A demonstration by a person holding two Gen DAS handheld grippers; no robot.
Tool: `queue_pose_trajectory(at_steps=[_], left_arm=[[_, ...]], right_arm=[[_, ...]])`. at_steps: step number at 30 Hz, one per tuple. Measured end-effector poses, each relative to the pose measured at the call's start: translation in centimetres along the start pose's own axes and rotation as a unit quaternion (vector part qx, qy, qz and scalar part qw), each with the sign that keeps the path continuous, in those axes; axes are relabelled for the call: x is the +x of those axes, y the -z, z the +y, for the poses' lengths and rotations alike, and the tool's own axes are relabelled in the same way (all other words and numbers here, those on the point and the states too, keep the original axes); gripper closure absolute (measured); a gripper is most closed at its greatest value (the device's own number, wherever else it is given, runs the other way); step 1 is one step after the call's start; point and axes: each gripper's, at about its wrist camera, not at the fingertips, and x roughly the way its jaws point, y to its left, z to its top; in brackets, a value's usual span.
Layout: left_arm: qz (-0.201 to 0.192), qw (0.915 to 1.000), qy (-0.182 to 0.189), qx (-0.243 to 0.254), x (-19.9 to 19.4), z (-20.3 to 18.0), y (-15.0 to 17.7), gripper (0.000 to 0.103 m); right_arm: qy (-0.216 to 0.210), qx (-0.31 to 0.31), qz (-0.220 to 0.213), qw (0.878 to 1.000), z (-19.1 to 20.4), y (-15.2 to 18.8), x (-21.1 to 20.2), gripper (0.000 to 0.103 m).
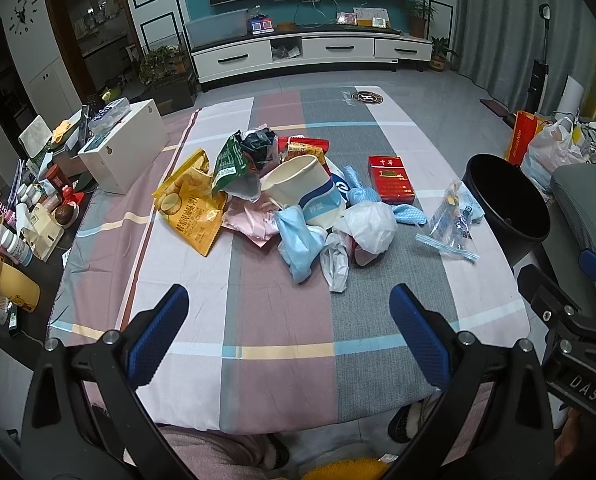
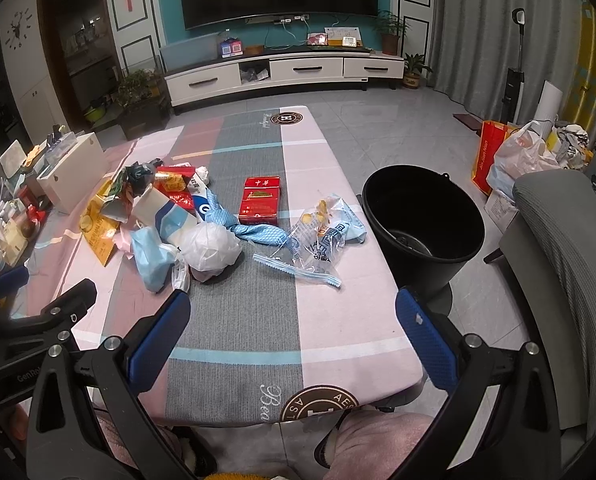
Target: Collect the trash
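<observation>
A white box (image 1: 127,148) sits beside cluttered bottles (image 1: 12,240).

Trash pile (image 2: 186,216) beside black bucket (image 2: 422,220)

The paper cup (image 1: 304,190) hides much of the wrappers behind it, the small bottles (image 1: 12,240) at the left edge are too blurred to read, and the black bucket (image 2: 422,220) hides its own base.

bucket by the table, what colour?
Black, inside and out: the bucket shows best in the right wrist view.
</observation>
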Motion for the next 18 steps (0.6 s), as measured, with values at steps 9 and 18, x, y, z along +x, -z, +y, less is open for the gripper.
queue_pose_trajectory(at_steps=[9, 18], left_arm=[[0.0, 1.0, -0.001, -0.001, 0.05, 0.11, 0.1, 0.003], [-0.001, 1.0, -0.001, -0.001, 0.06, 0.12, 0.1, 0.003]], right_arm=[[-0.001, -0.001, 0.0, 1.0, 0.17, 0.12, 0.03, 0.003], [0.0, -0.001, 0.0, 1.0, 0.2, 0.16, 0.09, 0.003]])
